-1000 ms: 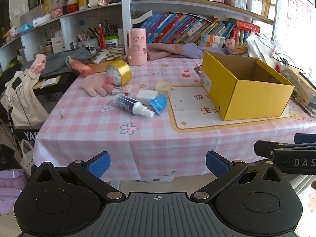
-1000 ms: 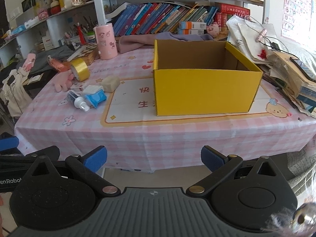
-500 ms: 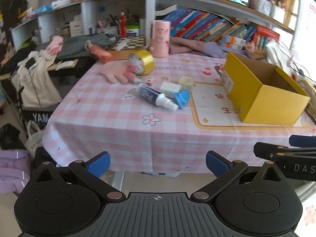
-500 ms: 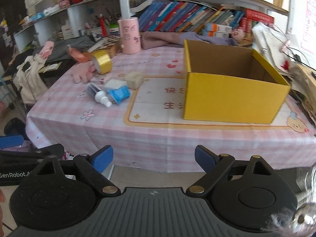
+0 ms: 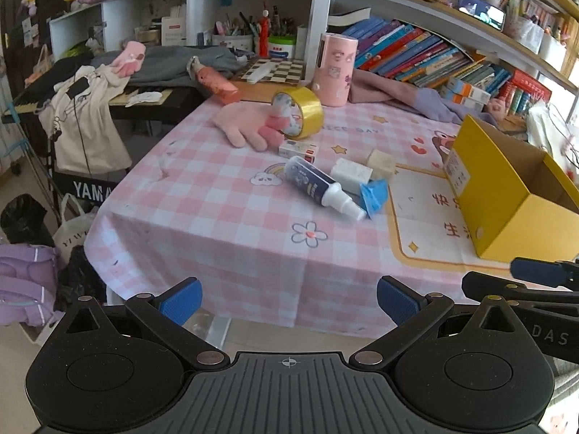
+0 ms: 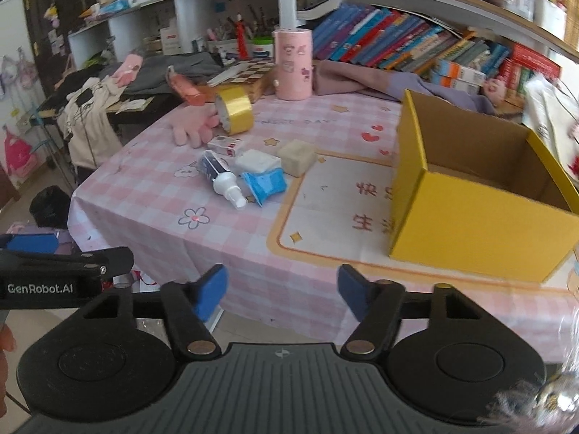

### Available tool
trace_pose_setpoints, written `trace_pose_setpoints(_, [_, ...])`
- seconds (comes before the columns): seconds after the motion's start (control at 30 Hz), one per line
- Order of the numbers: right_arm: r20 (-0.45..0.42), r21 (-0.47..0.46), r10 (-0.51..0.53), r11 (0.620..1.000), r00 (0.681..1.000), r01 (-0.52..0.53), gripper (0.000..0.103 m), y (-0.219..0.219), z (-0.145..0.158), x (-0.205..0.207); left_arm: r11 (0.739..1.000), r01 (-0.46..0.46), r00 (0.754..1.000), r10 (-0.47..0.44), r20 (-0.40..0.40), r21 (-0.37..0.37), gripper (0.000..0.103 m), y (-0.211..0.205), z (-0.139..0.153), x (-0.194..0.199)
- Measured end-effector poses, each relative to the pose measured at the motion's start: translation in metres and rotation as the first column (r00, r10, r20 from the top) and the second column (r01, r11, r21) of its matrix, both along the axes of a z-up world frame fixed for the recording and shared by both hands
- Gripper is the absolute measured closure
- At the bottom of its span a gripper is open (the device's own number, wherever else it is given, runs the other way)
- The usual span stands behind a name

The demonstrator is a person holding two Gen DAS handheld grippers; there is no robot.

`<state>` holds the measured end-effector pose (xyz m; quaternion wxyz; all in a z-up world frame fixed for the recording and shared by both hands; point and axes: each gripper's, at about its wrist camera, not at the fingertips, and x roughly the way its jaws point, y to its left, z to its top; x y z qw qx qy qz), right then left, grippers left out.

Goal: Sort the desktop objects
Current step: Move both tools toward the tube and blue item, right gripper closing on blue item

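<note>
A cluster of small objects lies on the pink checked tablecloth (image 5: 217, 217): a spray bottle (image 5: 318, 186) (image 6: 220, 175), a blue item (image 5: 374, 195) (image 6: 266, 186), a white block (image 5: 350, 174) (image 6: 257, 161), a beige block (image 5: 380, 159) (image 6: 297, 155), a small box (image 5: 298, 150), a yellow tape roll (image 5: 302, 112) (image 6: 234, 114) and a pink glove (image 5: 246, 128). An open yellow box (image 5: 506, 195) (image 6: 481, 202) stands to the right. My left gripper (image 5: 288, 300) and right gripper (image 6: 280, 291) are both open and empty, in front of the table's near edge.
A pink cylinder (image 5: 334, 68) (image 6: 292, 65) and a chessboard (image 5: 275, 70) stand at the back. Shelves with books (image 5: 416, 54) rise behind. Clothes on a rack (image 5: 83, 119) and bags (image 5: 25, 282) sit left of the table.
Both grippers have moved left and closer to the table; the object cluster now sits more central in both views. The right gripper's jaws have narrowed somewhat but stay open.
</note>
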<state>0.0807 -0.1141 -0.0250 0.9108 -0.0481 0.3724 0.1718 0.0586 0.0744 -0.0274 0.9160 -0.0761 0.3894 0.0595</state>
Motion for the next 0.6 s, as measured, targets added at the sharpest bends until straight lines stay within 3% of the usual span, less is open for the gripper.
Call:
trace_pose_setpoints(0.07, [-0.002,-0.007,0.018,1.000,1.000,-0.018,0.047,0.003,-0.001,0.010,1.000,-0.007,1.000,0.007,-0.005,0.002,0.000,0.001,-0.001,0.010])
trace_pose_setpoints(0.6, [-0.073,0.005,0.132,0.991,0.989,-0.131,0.047,0.030,-0.023,0.109,0.992,-0.123,0.992,0.123,-0.036,0.019,0.000,0.017,-0.010,0.086])
